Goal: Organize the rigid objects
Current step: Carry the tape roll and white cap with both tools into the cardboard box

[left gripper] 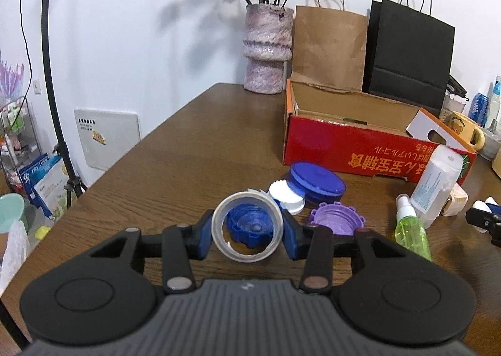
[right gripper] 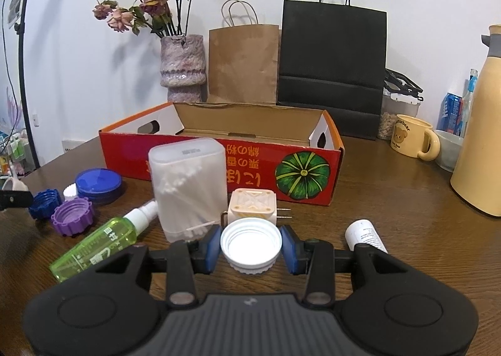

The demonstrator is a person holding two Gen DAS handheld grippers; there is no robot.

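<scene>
Little of the sorting appears done: the red cardboard box is seen open with nothing visible inside, though its floor is largely hidden. A translucent white ring cap is clamped between the pads of the left gripper, and a white screw cap, open side up, is held fast in the right gripper. Left loose on the wooden table are a dark blue ribbed cap, a purple notched cap, a large blue lid, a green spray bottle lying on its side, a cotton-swab container and a plug adapter. The caps look hard, light and ridged.
</scene>
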